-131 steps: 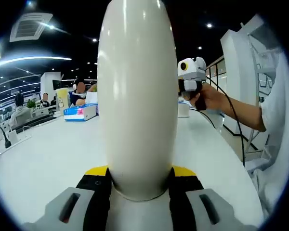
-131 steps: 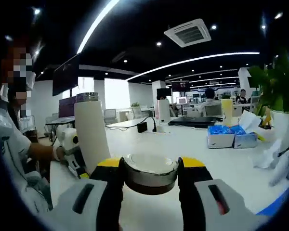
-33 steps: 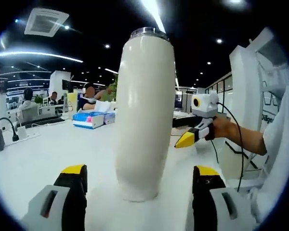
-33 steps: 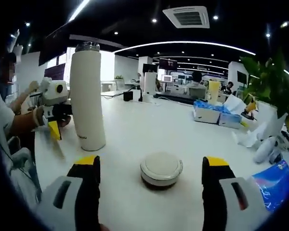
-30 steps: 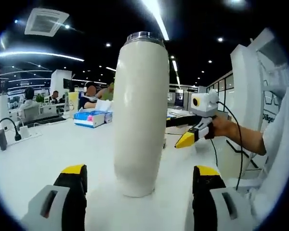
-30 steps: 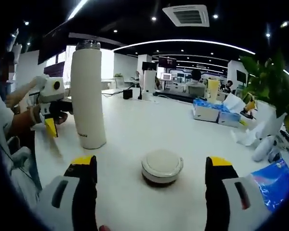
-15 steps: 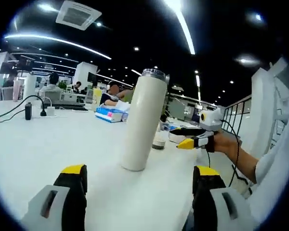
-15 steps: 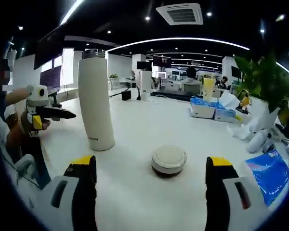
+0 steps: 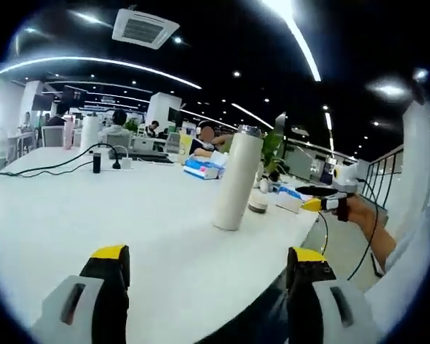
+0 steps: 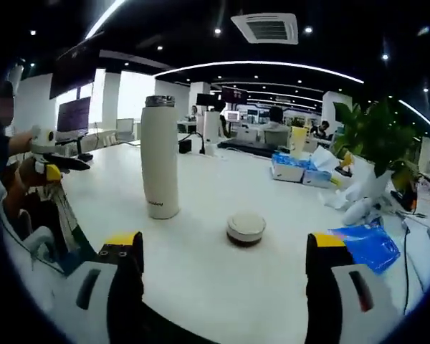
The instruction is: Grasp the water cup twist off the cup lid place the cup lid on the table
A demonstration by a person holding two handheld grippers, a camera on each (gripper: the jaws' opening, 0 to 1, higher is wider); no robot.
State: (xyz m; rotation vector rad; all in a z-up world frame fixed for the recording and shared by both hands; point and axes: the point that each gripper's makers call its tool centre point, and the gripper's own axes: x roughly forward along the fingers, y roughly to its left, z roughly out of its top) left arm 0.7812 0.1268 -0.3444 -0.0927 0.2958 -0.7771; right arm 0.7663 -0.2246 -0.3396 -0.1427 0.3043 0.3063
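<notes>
The tall cream-white cylindrical water cup (image 10: 160, 158) stands upright on the white table (image 10: 222, 265), its metal-rimmed mouth uncovered. The round cream cup lid with a dark underside (image 10: 245, 228) lies flat on the table just beside the cup and apart from it, on the side toward the potted green plant (image 10: 376, 136).

In the left gripper view the water cup (image 9: 236, 179) stands well out on the table (image 9: 93, 222), with the cup lid (image 9: 257, 204) low beside its base. The left gripper (image 9: 208, 287) has its yellow-tipped jaws spread wide and holds nothing; it sits back from the cup over the near table edge. The right gripper (image 10: 224, 276) likewise has its jaws spread wide with nothing between them, well short of the lid.

The right gripper (image 9: 322, 201), held in a person's hand (image 9: 358, 211), shows at the right of the left gripper view. The left gripper (image 10: 54, 163) shows at the left of the right gripper view.

Blue tissue boxes (image 10: 295, 170) rest farther along the table. A blue plastic bag (image 10: 365, 244) lies near the plant. Seated people are visible in the background.
</notes>
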